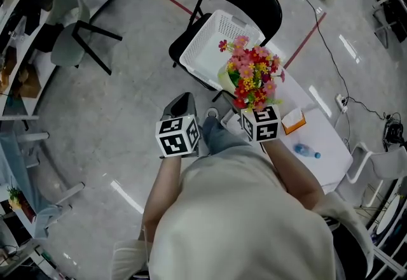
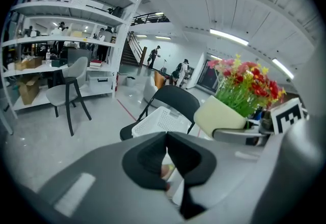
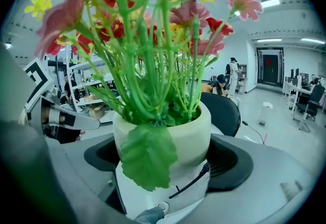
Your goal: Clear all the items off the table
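Carrying cream round pot of red, pink and yellow artificial flowers (image 3: 175, 134), clamped in right gripper (image 3: 163, 159), above the white perforated plastic basket (image 1: 210, 49); keep upright, lower gently. Left gripper (image 2: 167, 152) closed, empty.

The flowers (image 3: 147, 29) are cut off by the right gripper view's top edge

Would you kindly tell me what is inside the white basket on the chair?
The white basket shows only bare mesh inside; the potted flowers cover its near corner, which cannot be seen.
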A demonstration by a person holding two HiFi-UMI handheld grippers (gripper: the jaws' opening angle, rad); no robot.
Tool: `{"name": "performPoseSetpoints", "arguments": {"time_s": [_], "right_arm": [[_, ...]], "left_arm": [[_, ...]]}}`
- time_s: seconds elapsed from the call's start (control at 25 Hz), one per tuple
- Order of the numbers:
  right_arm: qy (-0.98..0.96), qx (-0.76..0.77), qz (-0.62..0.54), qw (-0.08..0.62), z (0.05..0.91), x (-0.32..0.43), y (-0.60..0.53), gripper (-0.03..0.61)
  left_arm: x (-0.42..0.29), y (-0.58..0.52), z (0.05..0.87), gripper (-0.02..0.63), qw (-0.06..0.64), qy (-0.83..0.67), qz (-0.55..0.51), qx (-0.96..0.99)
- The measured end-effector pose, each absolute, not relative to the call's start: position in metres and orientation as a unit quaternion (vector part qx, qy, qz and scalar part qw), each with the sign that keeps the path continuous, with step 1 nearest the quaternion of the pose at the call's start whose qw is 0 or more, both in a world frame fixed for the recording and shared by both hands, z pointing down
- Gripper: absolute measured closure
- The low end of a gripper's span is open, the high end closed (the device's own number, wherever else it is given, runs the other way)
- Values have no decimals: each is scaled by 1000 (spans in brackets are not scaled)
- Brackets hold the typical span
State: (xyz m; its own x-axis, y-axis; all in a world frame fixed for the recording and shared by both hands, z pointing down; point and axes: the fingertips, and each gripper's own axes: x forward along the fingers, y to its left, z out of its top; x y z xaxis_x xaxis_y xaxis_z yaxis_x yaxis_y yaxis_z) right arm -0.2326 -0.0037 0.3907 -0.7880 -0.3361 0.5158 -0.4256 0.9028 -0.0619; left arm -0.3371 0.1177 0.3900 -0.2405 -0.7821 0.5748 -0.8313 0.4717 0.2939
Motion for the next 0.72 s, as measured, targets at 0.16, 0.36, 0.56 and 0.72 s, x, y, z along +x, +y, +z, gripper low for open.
{"name": "performPoseSetpoints", "arguments": {"time_s": [0.16, 0.36, 0.56, 0.72], "right_arm": [[-939, 205, 95, 260, 394, -250, -21, 67], [-936, 214, 97, 264, 402, -268, -48, 67], [-932, 224, 104, 267, 413, -280, -73, 67], [-928, 233, 114, 268, 418, -288, -90, 67]], "left_arm": [[-353, 101, 390, 603, 346, -783, 44, 514], [-370, 74, 395, 603, 349, -777, 58, 521], [-386, 47, 396, 603, 344, -773, 65, 530], [-392, 28, 396, 604, 336, -768, 75, 541]]}}
